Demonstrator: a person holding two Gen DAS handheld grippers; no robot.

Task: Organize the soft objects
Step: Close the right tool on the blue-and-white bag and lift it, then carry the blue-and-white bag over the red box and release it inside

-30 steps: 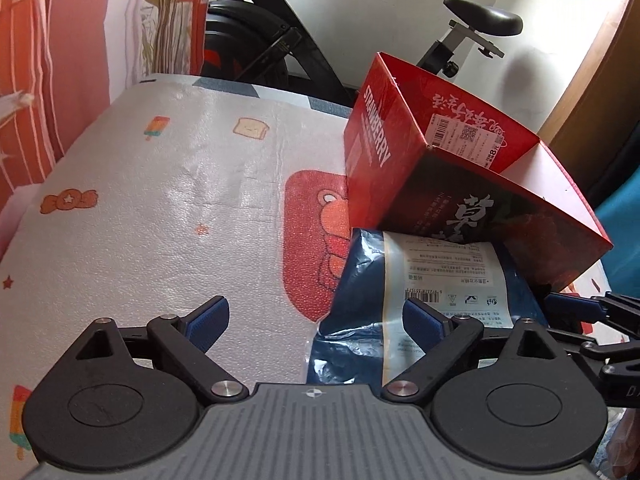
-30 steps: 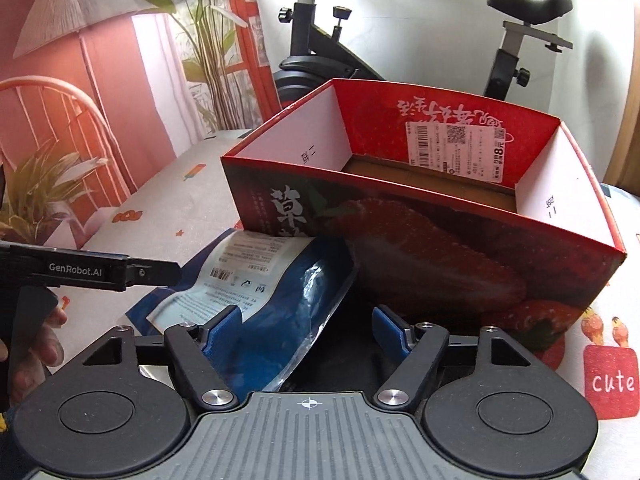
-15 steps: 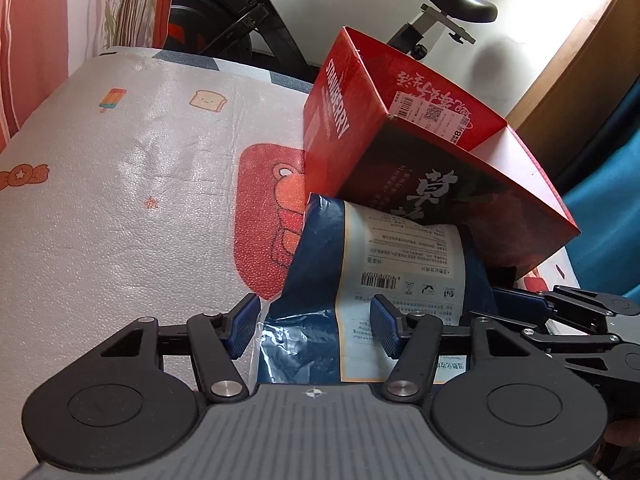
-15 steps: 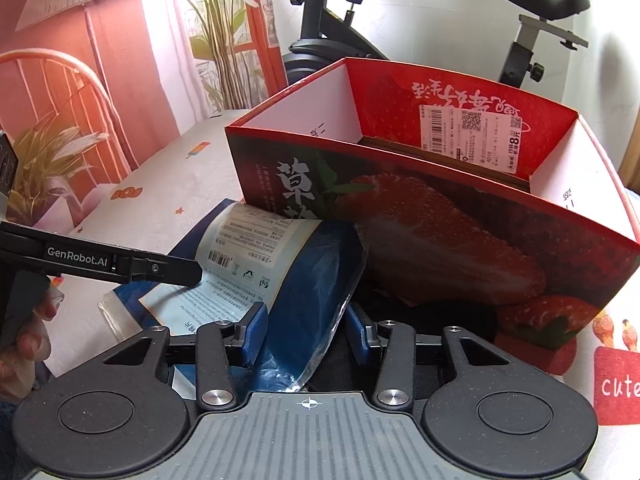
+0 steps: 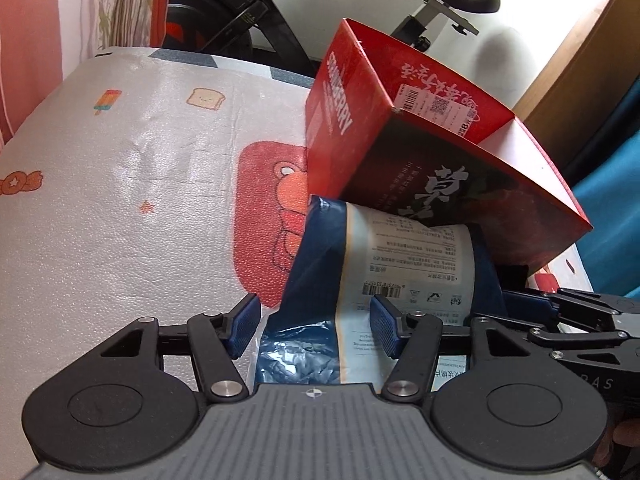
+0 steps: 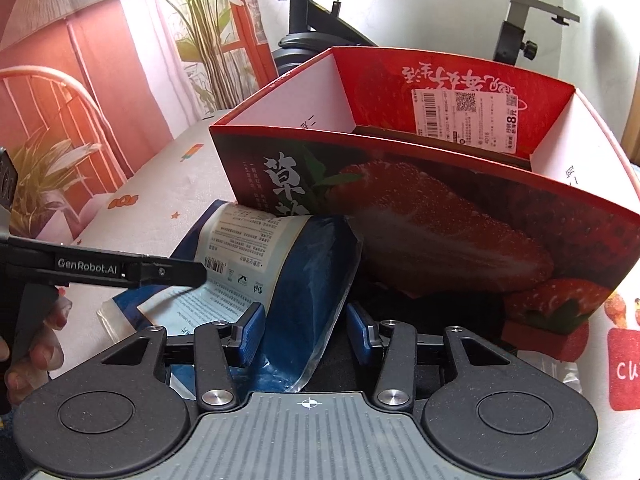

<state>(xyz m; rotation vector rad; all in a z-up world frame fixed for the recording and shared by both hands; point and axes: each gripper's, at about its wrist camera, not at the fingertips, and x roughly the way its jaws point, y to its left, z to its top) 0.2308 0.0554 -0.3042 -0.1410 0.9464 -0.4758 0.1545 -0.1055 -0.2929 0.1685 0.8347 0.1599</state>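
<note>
- Left tongs [image 5: 316, 320], in the left wrist view, are clamped on the near corner of a blue pouch [image 5: 320, 264]; its crinkled edge is bunched between the blue pads [image 5: 244, 320].
- Straight ahead of these tongs the pouch rises, its white label facing up, and its far end tucks under the raised near edge of a red strawberry box [image 5: 400, 132], which sits tilted.
- To their left lies the bare desk [image 5: 120, 200] with its cartoon-print cover; to their right the right tongs [image 5: 532, 304] reach in at the pouch's other side.
- Right tongs [image 6: 304, 332], in the right wrist view, grip the pouch [image 6: 316, 280] by its right edge, the clear seam running down between the pads [image 6: 250, 334].
- Ahead of them the box [image 6: 440, 216] stands open, leaning over the pouch's far end.
- To their left the left tongs [image 6: 200, 274] rest on the label, a hand [image 6: 36, 344] behind them.
</note>
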